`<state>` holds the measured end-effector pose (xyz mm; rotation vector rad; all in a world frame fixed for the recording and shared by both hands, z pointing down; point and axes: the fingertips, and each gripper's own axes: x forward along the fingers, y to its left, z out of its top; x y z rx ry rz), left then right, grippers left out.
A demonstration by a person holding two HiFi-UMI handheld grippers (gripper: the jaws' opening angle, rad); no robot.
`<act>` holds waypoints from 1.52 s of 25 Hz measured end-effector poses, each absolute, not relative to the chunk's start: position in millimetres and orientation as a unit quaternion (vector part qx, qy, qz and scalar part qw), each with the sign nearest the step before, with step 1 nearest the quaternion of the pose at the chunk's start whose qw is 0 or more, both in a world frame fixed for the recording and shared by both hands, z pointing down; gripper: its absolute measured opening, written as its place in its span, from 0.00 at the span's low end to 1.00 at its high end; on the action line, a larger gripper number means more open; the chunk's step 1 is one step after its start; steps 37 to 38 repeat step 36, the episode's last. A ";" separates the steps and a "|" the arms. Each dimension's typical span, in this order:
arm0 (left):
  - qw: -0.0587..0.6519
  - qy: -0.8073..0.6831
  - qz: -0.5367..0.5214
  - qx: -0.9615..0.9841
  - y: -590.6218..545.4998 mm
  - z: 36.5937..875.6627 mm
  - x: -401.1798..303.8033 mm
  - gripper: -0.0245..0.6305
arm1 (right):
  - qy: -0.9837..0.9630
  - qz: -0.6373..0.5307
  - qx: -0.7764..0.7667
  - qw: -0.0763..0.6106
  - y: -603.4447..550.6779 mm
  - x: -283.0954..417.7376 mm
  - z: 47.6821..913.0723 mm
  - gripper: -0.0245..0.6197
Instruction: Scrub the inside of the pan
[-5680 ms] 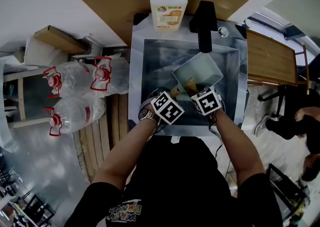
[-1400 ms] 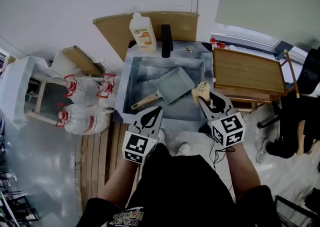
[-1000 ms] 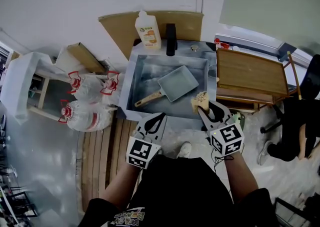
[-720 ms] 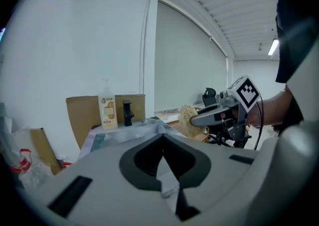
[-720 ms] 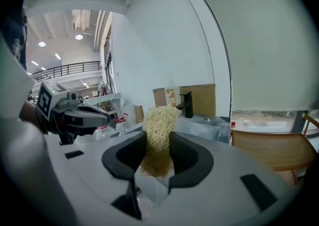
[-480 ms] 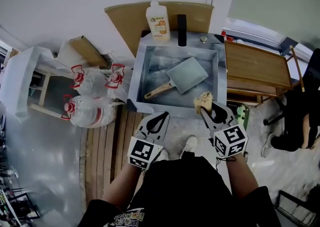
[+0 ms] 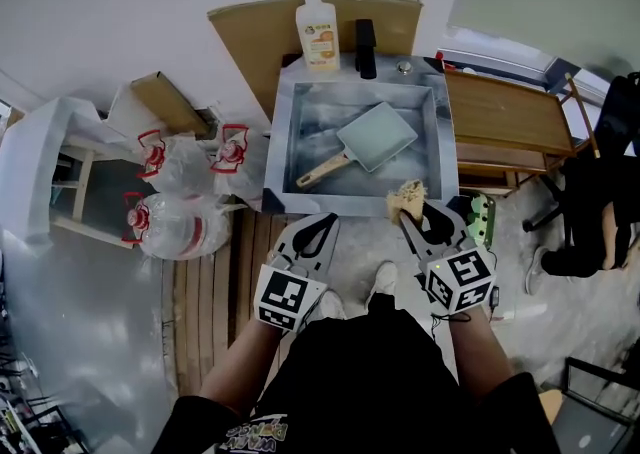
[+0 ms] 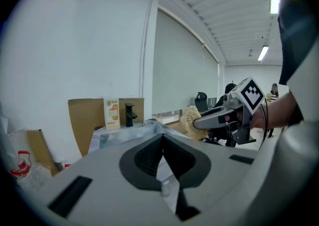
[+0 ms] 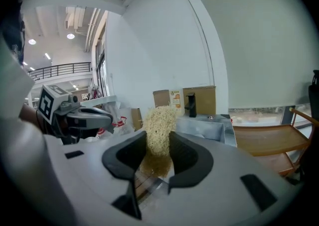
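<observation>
Pan [image 7: 378, 135] lies in the sink [image 7: 283, 142], upper centre of the head view. Right gripper [image 7: 412, 214] clamps the fibre scrubber [image 7: 405, 199]; left gripper [image 7: 312, 238] is closed, empty. Advisable: pin the wooden handle [image 7: 322, 172] before scrubbing the interior.

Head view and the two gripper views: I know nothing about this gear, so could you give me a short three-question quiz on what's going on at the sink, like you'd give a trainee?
1. True or false: the pan lies inside the sink.
2. What is the right gripper shut on?
A) a fibrous scrubber
B) the pan's handle
C) nothing
3. Fill in: the left gripper is ____ (open or shut), with nothing between its fingers.

Key: 1 true; 2 A; 3 shut.
</observation>
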<state>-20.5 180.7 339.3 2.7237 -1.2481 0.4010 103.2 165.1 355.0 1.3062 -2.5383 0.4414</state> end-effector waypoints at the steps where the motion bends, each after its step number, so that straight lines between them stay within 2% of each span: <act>1: 0.058 -0.409 0.131 0.901 182.5 338.3 -21.9 0.05 | -0.871 0.151 0.451 0.125 168.5 100.9 354.4 0.26; 38: 0.045 -0.384 0.110 0.916 224.0 329.9 -45.3 0.05 | -0.866 0.123 0.469 0.124 219.5 67.1 334.1 0.26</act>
